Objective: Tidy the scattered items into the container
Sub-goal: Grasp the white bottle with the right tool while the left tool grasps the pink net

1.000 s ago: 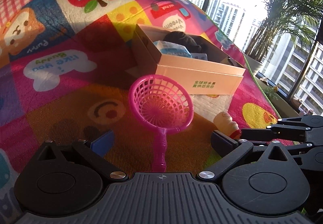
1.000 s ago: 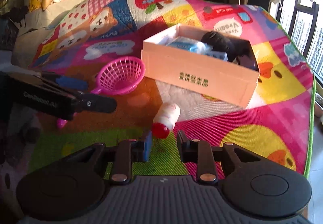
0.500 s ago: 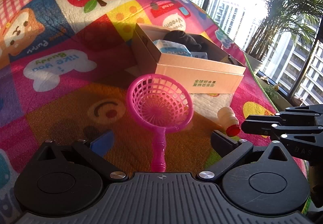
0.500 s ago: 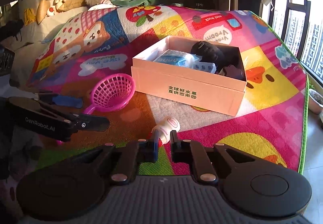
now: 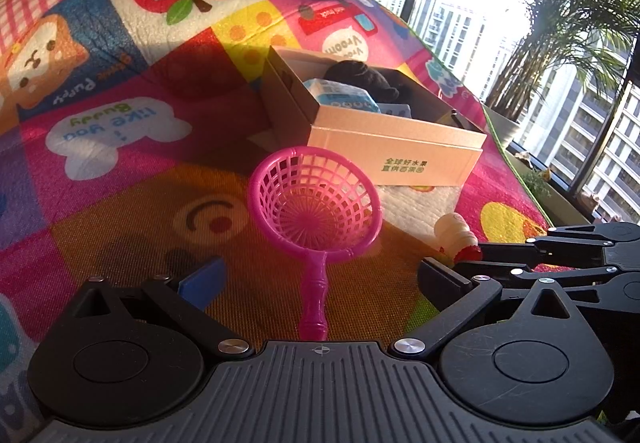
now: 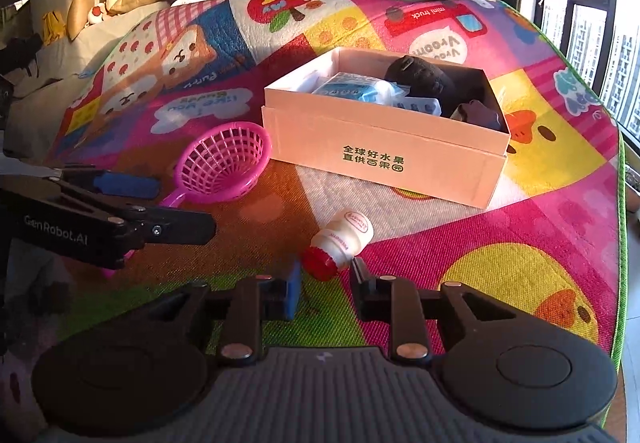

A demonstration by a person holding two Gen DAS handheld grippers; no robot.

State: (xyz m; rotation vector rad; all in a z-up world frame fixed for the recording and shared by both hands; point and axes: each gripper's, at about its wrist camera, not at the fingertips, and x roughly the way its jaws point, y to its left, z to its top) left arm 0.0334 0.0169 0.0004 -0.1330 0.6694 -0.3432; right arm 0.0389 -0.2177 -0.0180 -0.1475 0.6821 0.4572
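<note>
A small white bottle with a red cap (image 6: 344,239) lies on its side on the play mat, cap toward me. My right gripper (image 6: 325,283) has its jaws opening; the red cap sits just at the fingertips and the pads do not press on it. In the left wrist view the same bottle (image 5: 456,233) lies in front of the right gripper (image 5: 480,255). A pink toy strainer (image 5: 316,199) lies on the mat, its handle between the wide open fingers of my left gripper (image 5: 320,277). The pink cardboard box (image 6: 380,151) holds a blue packet and dark items.
The colourful play mat (image 6: 520,267) ends in a green edge at the right, with windows beyond. Pillows and soft toys (image 6: 108,3) line the far left. My left gripper (image 6: 180,207) reaches in from the left beside the strainer (image 6: 224,167). A potted palm (image 5: 568,23) stands by the window.
The right jaws went nearly shut just behind the bottle's cap half a second ago and have parted again. The left gripper and the strainer have stayed put.
</note>
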